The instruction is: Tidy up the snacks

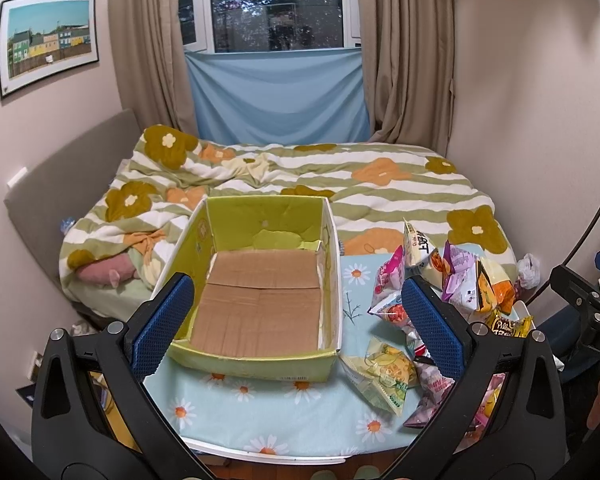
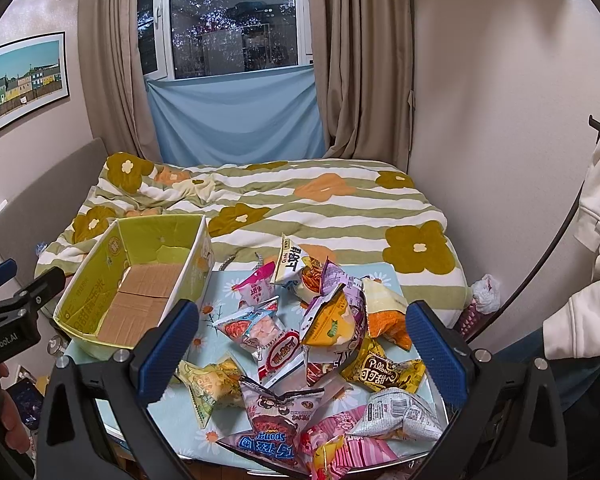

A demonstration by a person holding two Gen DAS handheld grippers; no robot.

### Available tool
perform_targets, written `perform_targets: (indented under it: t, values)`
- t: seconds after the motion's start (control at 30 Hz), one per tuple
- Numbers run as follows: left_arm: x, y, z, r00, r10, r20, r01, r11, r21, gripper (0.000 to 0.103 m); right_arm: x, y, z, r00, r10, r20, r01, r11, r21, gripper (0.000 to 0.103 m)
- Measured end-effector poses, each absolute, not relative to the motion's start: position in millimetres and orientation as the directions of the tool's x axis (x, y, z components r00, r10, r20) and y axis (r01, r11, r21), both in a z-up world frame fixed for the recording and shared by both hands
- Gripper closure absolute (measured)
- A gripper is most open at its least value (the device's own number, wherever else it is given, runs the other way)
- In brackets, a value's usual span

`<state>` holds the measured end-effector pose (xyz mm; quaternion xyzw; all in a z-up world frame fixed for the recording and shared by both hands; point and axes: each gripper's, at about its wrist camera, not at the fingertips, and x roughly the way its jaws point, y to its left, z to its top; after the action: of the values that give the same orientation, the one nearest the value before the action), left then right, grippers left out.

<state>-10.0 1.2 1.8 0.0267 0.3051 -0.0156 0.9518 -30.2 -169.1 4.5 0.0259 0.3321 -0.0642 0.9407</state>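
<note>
Both sets of jaws stood wide open and held nothing. The right gripper hovered over the snacks, its blue pads flanking the middle of the heap; the left gripper hung before the box, whose cardboard floor lay bare.

The snacks were piled loosely on the daisy cloth just right of the box, packets overlapping and leaning on one another. A yellow packet lay apart at the heap's near-left edge, closest to the box.

The packets looked light, puffed with air, and wrapped in glossy film, so they would likely crinkle, slip between the pads and give under pressure; whatever was inside could crush. A hold across a crimped end seam, or a gentle pinch on a flat corner, seemed safer than squeezing the belly. The box looked light and thin-walled, and would probably slide on the cloth if nudged.
</note>
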Motion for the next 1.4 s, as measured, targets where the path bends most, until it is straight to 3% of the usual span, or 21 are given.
perform_targets:
  t: [0.87, 1.13, 1.4]
  values:
    - [-13.2, 0.7, 3.2, 0.814, -0.013, -0.581, 0.048, 0.998, 0.046, 0.000, -34.4, -166.5, 4.4, 0.776, -0.096, -0.623, 0.134, 0.991, 0.014, 0.000]
    - [-7.6, -6.4, -5.8, 0.755, -0.090, -0.650, 0.134, 0.991, 0.019, 0.000, -42.5, -184.8, 21.5, 0.759, -0.141, -0.636, 0.204, 0.979, 0.025, 0.000]
    - [-10.9, -56.2, -49.4, 0.662, -0.159, -0.733, 0.217, 0.976, -0.016, 0.000, -53.2, -235.2, -14.8, 0.676, -0.186, -0.713, 0.296, 0.955, 0.031, 0.000]
